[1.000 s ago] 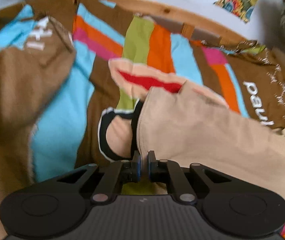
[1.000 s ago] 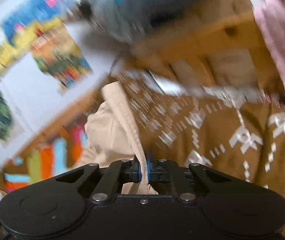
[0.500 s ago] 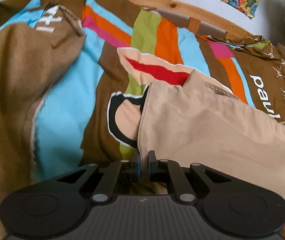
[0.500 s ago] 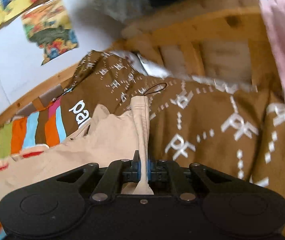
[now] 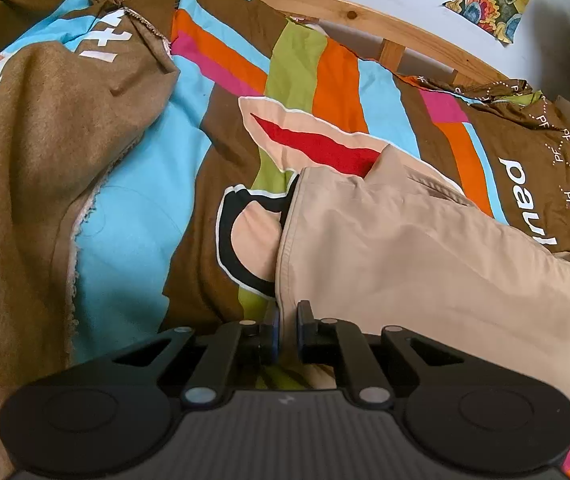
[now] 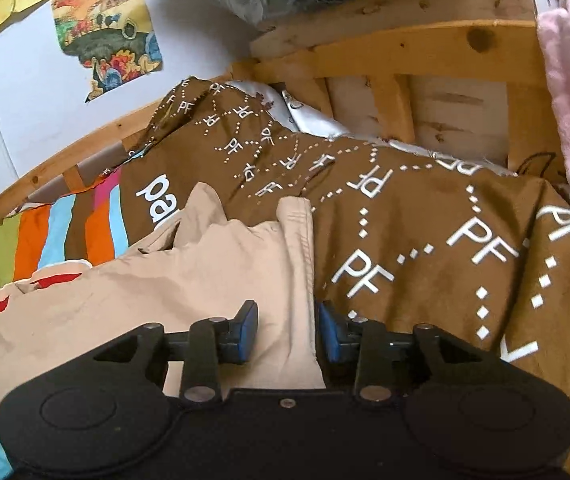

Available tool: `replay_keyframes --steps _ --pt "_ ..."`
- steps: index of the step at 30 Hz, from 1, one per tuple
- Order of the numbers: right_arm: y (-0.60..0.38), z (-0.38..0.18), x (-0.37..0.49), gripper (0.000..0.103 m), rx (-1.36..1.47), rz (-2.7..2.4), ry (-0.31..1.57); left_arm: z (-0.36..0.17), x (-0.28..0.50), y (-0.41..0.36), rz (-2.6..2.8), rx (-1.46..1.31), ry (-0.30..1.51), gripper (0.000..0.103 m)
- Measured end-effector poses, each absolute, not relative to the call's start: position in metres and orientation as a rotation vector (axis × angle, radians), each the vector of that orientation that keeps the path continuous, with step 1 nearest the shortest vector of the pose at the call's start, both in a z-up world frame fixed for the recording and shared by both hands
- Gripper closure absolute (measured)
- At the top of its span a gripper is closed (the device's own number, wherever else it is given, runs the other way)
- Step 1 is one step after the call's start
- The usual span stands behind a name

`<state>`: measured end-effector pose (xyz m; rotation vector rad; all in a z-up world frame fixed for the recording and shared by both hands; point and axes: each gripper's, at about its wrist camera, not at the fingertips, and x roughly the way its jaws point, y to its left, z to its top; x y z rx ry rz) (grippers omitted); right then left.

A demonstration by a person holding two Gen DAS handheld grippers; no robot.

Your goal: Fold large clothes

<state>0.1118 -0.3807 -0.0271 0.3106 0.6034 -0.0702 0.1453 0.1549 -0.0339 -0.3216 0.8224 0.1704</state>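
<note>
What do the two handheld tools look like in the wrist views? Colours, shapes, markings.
Both look alike: the left tool and the right tool are matte black, each with a wide rounded body, two round side discs, angular linkage arms with silver pivot pins, and blue-faced pads. The left body is finely ribbed with a small pale mark at its centre; the right is smooth. No cables or sleeves show.

Both wrist views look down, close over the bed, sharing the beige garment (image 5: 425, 264) (image 6: 165, 288).
</note>
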Motion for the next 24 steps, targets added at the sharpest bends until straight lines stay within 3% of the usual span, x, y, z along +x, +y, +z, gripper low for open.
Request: replay_keyframes --steps 2,5,8,17,20,22,24 --pt "-0.38 -0.028 0.114 0.07 0.308 -0.076 0.616 -0.032 0.141 0.155 0.169 -0.32 0.818 0.095" --pt "-0.381 -0.027 0.112 0.086 0.308 -0.096 0.61 -0.031 0.134 0.154 0.166 -0.31 0.812 0.095" --pt "-0.386 -0.025 0.111 0.092 0.327 -0.105 0.589 -0.037 0.133 0.154 0.174 -0.319 0.83 0.095" --pt "-0.376 -0.044 0.126 0.094 0.221 -0.105 0.7 -0.046 0.132 0.152 0.162 -0.292 0.836 0.094" --pt "-0.371 -0.044 0.126 0.094 0.183 -0.109 0.698 -0.038 0.127 0.147 0.186 -0.26 0.83 0.087" --pt "-0.369 -0.043 0.124 0.092 0.165 -0.117 0.686 -0.03 0.123 0.148 0.199 -0.296 0.822 0.075" --pt "-0.369 -0.04 0.12 0.089 0.165 -0.119 0.661 -0.021 0.117 0.149 0.199 -0.327 0.79 0.056"
